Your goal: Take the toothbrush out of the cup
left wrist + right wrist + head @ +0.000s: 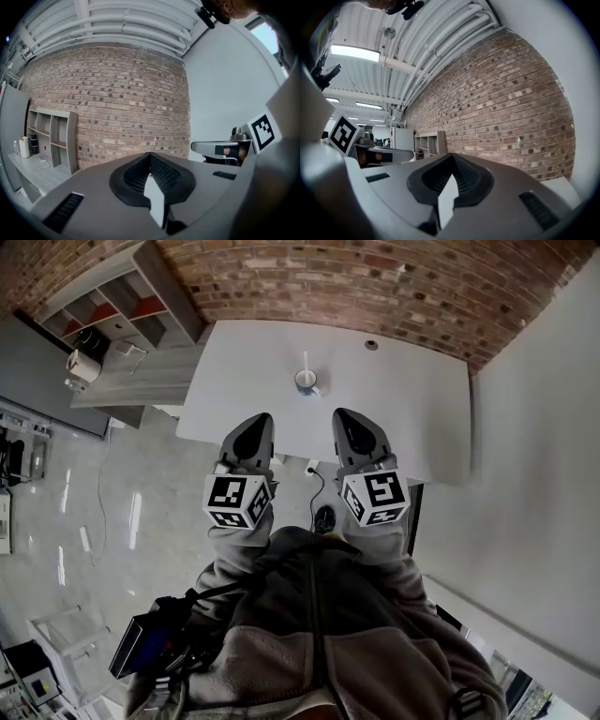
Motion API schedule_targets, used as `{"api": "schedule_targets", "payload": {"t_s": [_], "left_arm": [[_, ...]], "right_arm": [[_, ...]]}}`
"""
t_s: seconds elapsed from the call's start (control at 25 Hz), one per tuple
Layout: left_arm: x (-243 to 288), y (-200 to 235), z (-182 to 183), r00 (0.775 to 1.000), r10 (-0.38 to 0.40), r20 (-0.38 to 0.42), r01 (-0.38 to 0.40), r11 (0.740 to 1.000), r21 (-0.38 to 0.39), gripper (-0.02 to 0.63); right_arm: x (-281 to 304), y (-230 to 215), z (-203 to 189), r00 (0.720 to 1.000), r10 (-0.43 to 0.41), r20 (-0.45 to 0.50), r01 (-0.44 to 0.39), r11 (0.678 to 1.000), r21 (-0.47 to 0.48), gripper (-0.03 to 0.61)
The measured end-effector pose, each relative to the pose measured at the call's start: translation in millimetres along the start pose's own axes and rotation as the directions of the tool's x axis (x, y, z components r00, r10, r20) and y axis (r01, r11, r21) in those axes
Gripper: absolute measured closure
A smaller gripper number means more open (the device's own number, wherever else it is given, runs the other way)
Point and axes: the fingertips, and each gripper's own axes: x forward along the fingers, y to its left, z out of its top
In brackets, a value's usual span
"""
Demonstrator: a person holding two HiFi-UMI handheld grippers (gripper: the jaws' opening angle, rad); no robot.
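I observe from the head view a white table point(412, 399) set against a brick wall point(375, 277). On it stands a single cup point(307, 382), placed toward the far edge at about 12 o'clock from both tools. The toothbrush point(304, 362) sits inside this cup. Its long axis is close to upright, and in this steep view it shows as a thin pale line running from the cup's mouth toward 12 o'clock. I cannot tell which end carries the bristles. The left gripper point(258, 418) and the right gripper point(345, 414) are held side by side over the near edge of the table, both pointing toward 12 o'clock. They are well apart from the cup, which lies between their lines of aim. In the left gripper view, the left gripper point(150, 154) has its jaws pressed together with nothing between them. In the right gripper view, the right gripper point(451, 155) is likewise closed on nothing. Neither tool touches the cup or the toothbrush. A grey shelf unit point(122, 306) stands at about 10 o'clock from the table. A small round fitting point(371, 345) is set into the tabletop at roughly 2 o'clock from the cup.
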Motion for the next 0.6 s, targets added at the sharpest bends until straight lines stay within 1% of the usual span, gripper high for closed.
{"api": "schedule_targets", "payload": {"t_s": [0.12,0.28,0.4,0.6], "left_arm": [[24.6,-0.3,-5.2,1.0,0.006,-0.025,-0.006,1.0,-0.001,0.611],[48.5,3.9,-20.2,0.997,0.019,-0.068,-0.02,1.0,-0.012,0.611],[53.3,8.4,-37.0,0.994,0.033,-0.105,-0.036,0.999,-0.029,0.611],[60.4,25.5,-59.7,0.988,0.06,-0.143,-0.068,0.996,-0.053,0.611]], "right_arm": [[9.8,-24.8,-9.8,1.0,0.0,-0.025,0.001,0.999,0.032,0.578],[22.9,-48.3,-28.3,0.998,-0.003,-0.066,0.005,1.0,0.03,0.578],[29.9,-51.4,-49.0,0.993,0.011,-0.114,-0.006,0.999,0.038,0.578],[55.6,-48.6,-78.2,0.982,0.045,-0.185,-0.041,0.999,0.028,0.578]]}}
